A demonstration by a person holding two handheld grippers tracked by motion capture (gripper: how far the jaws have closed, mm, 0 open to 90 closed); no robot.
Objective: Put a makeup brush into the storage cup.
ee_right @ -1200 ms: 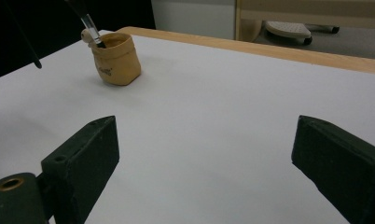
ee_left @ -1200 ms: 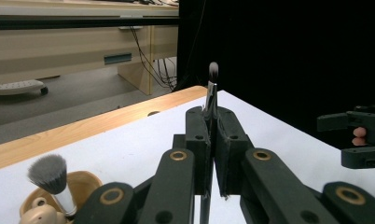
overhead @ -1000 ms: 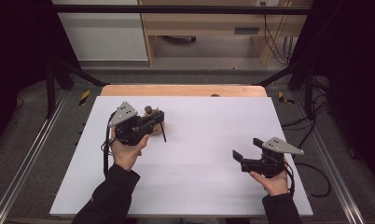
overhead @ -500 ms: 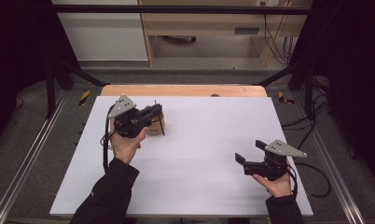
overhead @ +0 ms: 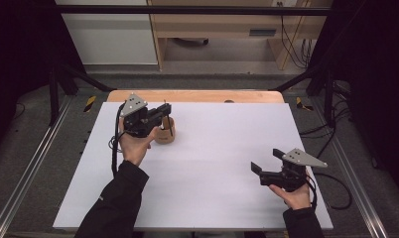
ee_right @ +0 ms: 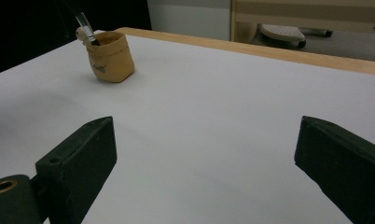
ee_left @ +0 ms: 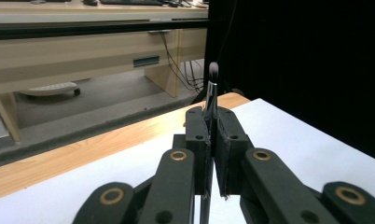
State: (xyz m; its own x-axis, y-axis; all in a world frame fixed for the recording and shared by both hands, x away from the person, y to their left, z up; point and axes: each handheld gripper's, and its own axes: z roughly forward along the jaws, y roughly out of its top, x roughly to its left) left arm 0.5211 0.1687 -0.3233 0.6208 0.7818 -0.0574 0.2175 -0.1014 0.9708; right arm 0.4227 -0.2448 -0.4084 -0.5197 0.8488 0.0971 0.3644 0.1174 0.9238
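White table sheet (overhead: 212, 173) covers most of the wooden tabletop (overhead: 197, 95), whose bare wood shows as a strip along the far edge. Dark floor and metal rails run on both sides, with a wooden desk (overhead: 222, 25) beyond the table

Left gripper (overhead: 164, 115) sits at far left of the sheet, held in the person's left hand (overhead: 133, 146), dark sleeve coming in from the bottom edge. Jaws are clamped tight on a thin brush (ee_left: 211, 100). In the left gripper view the handle runs up between the two pads and the dark bristle tip stands clear above them, roughly upright in that view. In the high view the gripper sits directly over the small tan pot (overhead: 165, 133). The brush (overhead: 170, 126) hangs at the pot's right side there, but can't tell from that view whether it's inside or just beside

Right gripper view clears that up partly: the pot (ee_right: 110, 57) stands upright on the sheet near the far corner, and the brush's pale handle (ee_right: 85, 25) slants down into its mouth from upper left. Whether the tip touches the bottom is hidden by the pot wall

Right gripper (overhead: 265, 162) is at near right of the sheet, well apart from the pot, in the person's right hand (overhead: 296, 194). Jaws spread wide, nothing between them, bare sheet under them, cable trailing off the right edge of the table
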